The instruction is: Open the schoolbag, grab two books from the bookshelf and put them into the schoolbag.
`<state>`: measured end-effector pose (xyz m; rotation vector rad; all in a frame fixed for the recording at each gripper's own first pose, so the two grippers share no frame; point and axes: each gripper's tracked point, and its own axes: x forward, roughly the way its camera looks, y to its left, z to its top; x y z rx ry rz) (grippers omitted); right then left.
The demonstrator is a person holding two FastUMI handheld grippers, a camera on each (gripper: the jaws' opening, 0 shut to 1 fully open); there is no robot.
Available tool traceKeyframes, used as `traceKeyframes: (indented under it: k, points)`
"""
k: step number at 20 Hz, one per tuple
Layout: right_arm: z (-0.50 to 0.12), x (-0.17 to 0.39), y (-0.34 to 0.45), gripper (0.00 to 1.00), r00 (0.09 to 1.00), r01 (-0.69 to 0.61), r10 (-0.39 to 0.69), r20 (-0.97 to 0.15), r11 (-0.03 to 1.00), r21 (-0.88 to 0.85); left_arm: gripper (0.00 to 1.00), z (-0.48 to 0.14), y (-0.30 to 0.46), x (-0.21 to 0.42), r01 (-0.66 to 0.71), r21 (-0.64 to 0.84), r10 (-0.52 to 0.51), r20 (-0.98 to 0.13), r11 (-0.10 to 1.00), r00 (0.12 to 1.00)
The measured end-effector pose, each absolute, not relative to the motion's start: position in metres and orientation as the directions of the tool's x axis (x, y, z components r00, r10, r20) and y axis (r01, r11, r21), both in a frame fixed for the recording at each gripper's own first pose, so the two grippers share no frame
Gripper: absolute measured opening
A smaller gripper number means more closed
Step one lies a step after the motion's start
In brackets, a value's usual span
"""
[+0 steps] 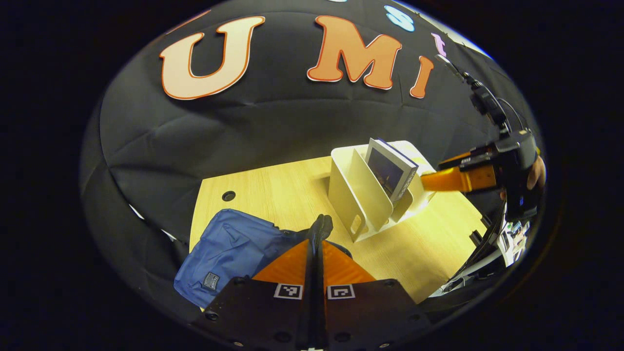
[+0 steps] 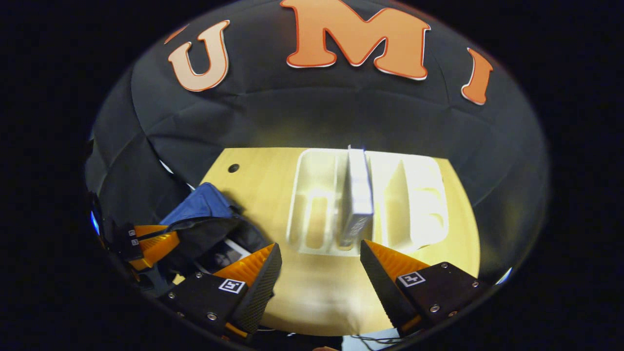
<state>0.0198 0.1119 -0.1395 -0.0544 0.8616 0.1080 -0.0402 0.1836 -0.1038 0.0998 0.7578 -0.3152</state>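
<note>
The blue schoolbag point(image 1: 229, 248) lies at the table's left front. My left gripper point(image 1: 316, 241) is shut on a dark fold of the bag's opening edge, which sticks up between its fingertips. In the right gripper view the schoolbag point(image 2: 202, 204) gapes open, the left gripper point(image 2: 148, 243) holds its rim, and a flat pale-bordered thing point(image 2: 226, 253), seemingly a book, lies inside. A book point(image 2: 358, 195) stands upright in the white bookshelf point(image 2: 419, 204). My right gripper point(image 2: 319, 256) is open just in front of that book, touching nothing. From the left, the book point(image 1: 390, 170) leans in the bookshelf point(image 1: 356, 195) with the right gripper point(image 1: 438, 179) beside it.
The light wooden table point(image 1: 273, 190) has a round cable hole point(image 1: 228, 196) at its far left. A hand point(image 1: 536, 173) holds the right gripper at the table's right edge, with cables behind it. Black cloth walls close the back.
</note>
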Motion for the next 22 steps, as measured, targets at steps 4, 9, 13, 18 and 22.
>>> traceKeyframes:
  k: [4, 9, 13, 18, 22]
  points:
    - [-0.148, 0.044, 0.098, 0.97, 0.559, -0.141, 0.073, -0.826, 0.99, -0.009, 0.04, -0.103, 0.184, -0.043, 0.286, -0.031, -0.229, -0.684, 0.958, 0.692]
    - [-0.171, 0.084, 0.095, 0.98, 0.472, -0.162, 0.081, -0.878, 0.987, 0.004, 0.05, -0.106, 0.184, -0.044, 0.244, -0.05, -0.211, -0.688, 0.969, 0.695]
    - [-0.192, 0.109, 0.101, 0.98, 0.413, -0.185, 0.087, -0.906, 0.983, 0.01, 0.05, -0.108, 0.187, -0.042, 0.223, -0.047, -0.192, -0.693, 0.974, 0.695]
    - [-0.223, 0.128, 0.098, 0.94, 0.329, -0.191, 0.054, -0.943, 0.981, -0.01, 0.04, -0.112, 0.188, -0.04, 0.199, -0.056, -0.18, -0.702, 0.978, 0.689]
    - [-0.241, 0.134, 0.103, 0.72, 0.283, -0.184, 0.057, -0.957, 0.983, 0.004, 0.04, -0.117, 0.19, -0.04, 0.182, -0.066, -0.175, -0.71, 0.981, 0.683]
